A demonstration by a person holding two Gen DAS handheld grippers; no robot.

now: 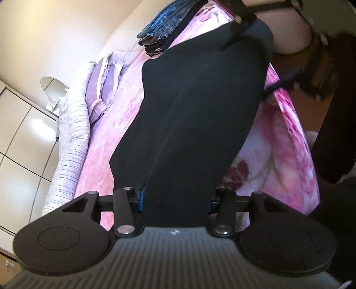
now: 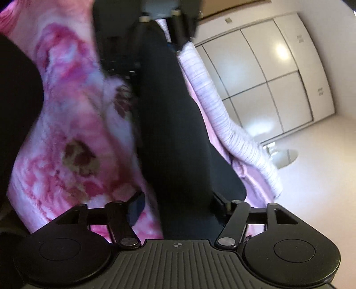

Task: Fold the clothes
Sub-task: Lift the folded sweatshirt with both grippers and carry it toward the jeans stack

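A long black garment (image 1: 200,100) lies stretched over the pink flowered blanket (image 1: 278,144) between my two grippers. One end fills the jaws of my left gripper (image 1: 176,197), which is shut on it. The far end runs up to my right gripper (image 1: 242,15) at the top of the left wrist view. In the right wrist view the same black garment (image 2: 169,122) passes between the jaws of my right gripper (image 2: 179,205). A strip of pink blanket (image 2: 66,111) shows between its left finger (image 2: 138,209) and the cloth, so the jaws stand open around it. My left gripper (image 2: 164,15) shows blurred at the top.
A stack of folded dark and blue clothes (image 1: 169,29) sits on the bed's far part. Lilac pillows (image 1: 104,89) and a striped quilt edge (image 1: 71,144) line the bed's side, with white wardrobe doors (image 2: 267,77) beyond. A person's dark clothing (image 1: 333,133) stands at the bed's near edge.
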